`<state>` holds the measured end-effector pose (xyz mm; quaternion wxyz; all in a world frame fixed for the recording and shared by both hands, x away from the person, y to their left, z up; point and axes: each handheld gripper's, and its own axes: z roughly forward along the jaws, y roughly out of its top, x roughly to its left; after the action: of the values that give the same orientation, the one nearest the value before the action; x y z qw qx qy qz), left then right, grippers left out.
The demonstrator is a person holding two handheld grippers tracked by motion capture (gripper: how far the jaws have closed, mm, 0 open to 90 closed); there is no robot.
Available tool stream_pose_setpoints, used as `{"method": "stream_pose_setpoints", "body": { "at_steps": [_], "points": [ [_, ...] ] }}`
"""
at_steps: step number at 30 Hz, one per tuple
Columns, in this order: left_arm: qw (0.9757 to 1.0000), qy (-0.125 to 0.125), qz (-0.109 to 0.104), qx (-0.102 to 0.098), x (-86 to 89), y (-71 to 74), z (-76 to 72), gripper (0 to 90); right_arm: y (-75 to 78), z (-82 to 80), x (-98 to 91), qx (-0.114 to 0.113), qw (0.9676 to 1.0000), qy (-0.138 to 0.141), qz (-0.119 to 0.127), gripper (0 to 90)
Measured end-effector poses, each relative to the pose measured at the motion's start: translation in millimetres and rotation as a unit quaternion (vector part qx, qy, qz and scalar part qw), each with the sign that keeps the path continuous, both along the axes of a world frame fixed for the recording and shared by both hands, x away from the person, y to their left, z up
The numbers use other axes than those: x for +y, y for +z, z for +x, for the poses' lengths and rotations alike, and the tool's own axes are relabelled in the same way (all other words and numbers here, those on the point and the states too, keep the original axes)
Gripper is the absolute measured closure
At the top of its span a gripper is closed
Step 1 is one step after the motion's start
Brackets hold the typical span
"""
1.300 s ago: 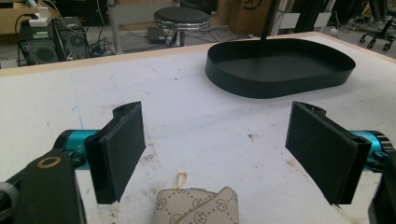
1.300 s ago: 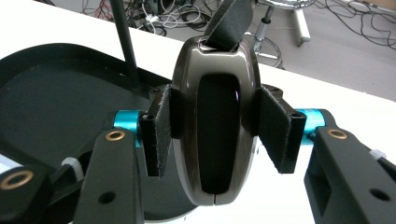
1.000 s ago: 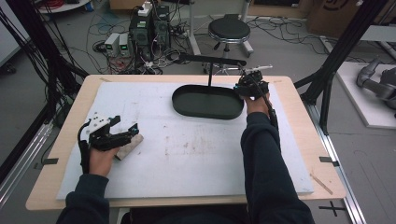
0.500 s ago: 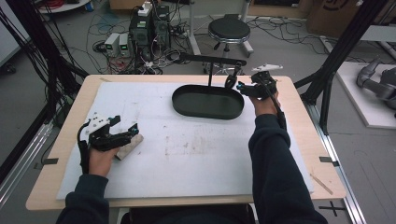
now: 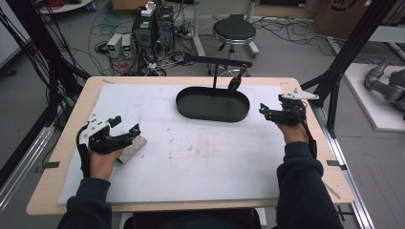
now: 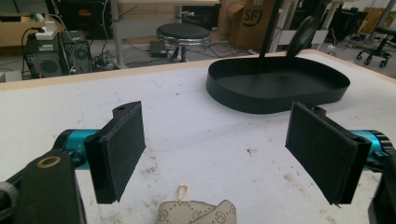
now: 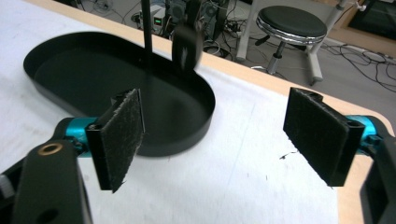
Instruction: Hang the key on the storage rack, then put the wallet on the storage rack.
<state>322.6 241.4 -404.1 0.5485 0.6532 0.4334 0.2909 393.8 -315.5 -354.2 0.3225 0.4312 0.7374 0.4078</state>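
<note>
Withdrawn from over the tray (image 5: 212, 104) to its right: right tongs (image 5: 263, 110), jaws just opened wide, nothing between. Dark clip (image 5: 234, 83) left hanging on stand. Left tongs (image 5: 136, 129) wide, unmoved, over pouch (image 5: 132, 149) on surface (image 5: 200, 157).

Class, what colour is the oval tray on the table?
Black; the oval tray shows best in the left gripper view.

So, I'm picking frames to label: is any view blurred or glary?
High view: soft overall, even light. Right gripper view: hanging black tag smeared by blur, black tray sharp. Left gripper view: crisp pads, beige strap cut off at the bottom edge; no strong glare.
</note>
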Motion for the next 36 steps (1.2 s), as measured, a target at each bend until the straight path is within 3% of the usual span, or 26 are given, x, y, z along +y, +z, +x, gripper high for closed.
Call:
{"method": "stream_pose_setpoints", "body": {
  "at_steps": [6,12,15,22,29,36],
  "points": [
    [0.9999,0.002,-0.01,-0.003,1.7,0.1,0.9,18.4,-11.5,-22.3,-8.8,-0.017,0.9998,0.003,0.005,19.5],
    [0.9999,-0.002,-0.011,0.005,1.0,-0.5,0.3,18.4,-22.7,-31.0,-13.8,-0.012,0.9999,0.007,0.008,18.8],
    [0.9999,-0.005,-0.01,0.005,0.5,0.2,-0.5,18.5,-28.1,-33.1,-15.4,-0.001,0.9999,0.01,0.004,18.8],
    [0.9999,0.007,-0.011,0.0,6.5,2.1,-2.3,18.5,-26.9,-34.5,-18.9,-0.005,0.9998,0.01,0.016,18.9],
    [0.9999,0.01,-0.013,0.002,10.2,2.0,-3.1,18.5,-30.7,-35.7,-15.9,0.002,0.9998,0.014,0.01,18.9],
    [0.9996,0.02,-0.01,0.017,14.5,4.4,-8.0,18.5,-31.6,-37.1,-11.9,0.003,0.9996,0.027,0.008,18.9]
  ]
}}
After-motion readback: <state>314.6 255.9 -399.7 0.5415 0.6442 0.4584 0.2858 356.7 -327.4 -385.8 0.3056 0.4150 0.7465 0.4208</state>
